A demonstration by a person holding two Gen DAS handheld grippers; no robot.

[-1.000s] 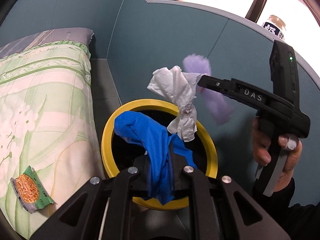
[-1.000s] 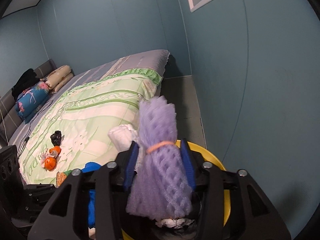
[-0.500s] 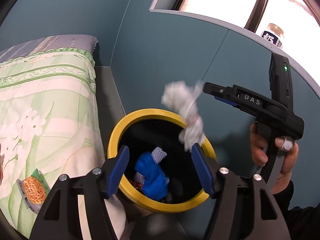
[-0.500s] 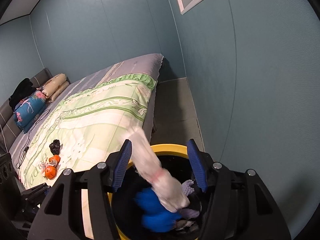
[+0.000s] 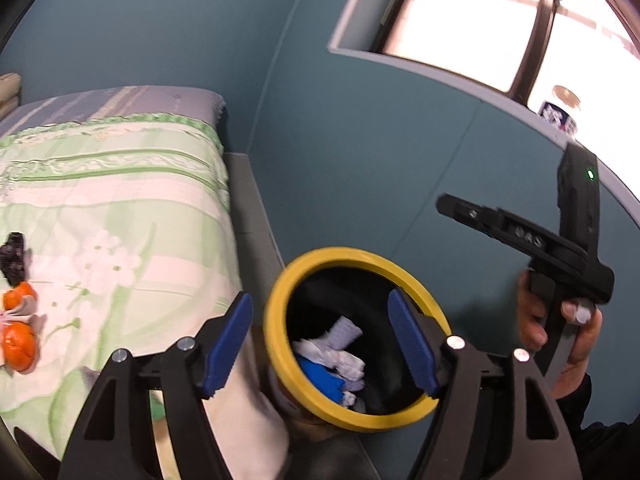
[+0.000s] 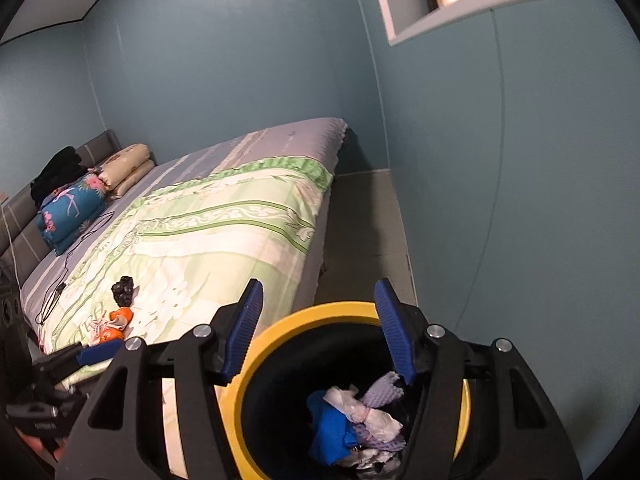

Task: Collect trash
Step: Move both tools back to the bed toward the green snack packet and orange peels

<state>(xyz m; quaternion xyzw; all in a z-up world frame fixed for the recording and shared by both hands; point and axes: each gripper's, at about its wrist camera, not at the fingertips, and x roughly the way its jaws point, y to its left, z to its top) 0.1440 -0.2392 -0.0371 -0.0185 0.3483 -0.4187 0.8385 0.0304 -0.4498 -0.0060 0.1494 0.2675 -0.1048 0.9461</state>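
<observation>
1. Both grippers hang above the yellow-rimmed bin [image 5: 280, 344], which stands on the floor in the gap between the bed [image 5: 120, 208] and the blue wall. The left gripper [image 5: 320, 340] has its jaws wide apart with nothing between them; the right gripper [image 6: 318, 328] likewise has its jaws spread and empty.

2. Inside the bin lie a blue glove [image 6: 330, 424], crumpled white tissue [image 6: 372, 412] and a piece of lilac foam netting [image 6: 382, 390], piled together at the bottom. This part of the trash is where it belongs.

3. The step in hand looks like the end of a drop-off: both tools are free over the bin mouth and carry nothing.

4. More litter is left on the bedspread: a dark crumpled scrap [image 6: 123, 290] and, just beside it toward the foot of the bed, orange peel or fruit with a pale wrapper [image 5: 18, 324]. Whether the orange pieces are whole or only peel I cannot tell.

5. The next move, as I judge it, calls for swinging a gripper over the bed, lowering open jaws around one piece, and closing gently, since the bedding is soft and may bunch up between the pads.

6. The dark scrap looks light and irregular, so a pinch at its middle seems safest.
</observation>
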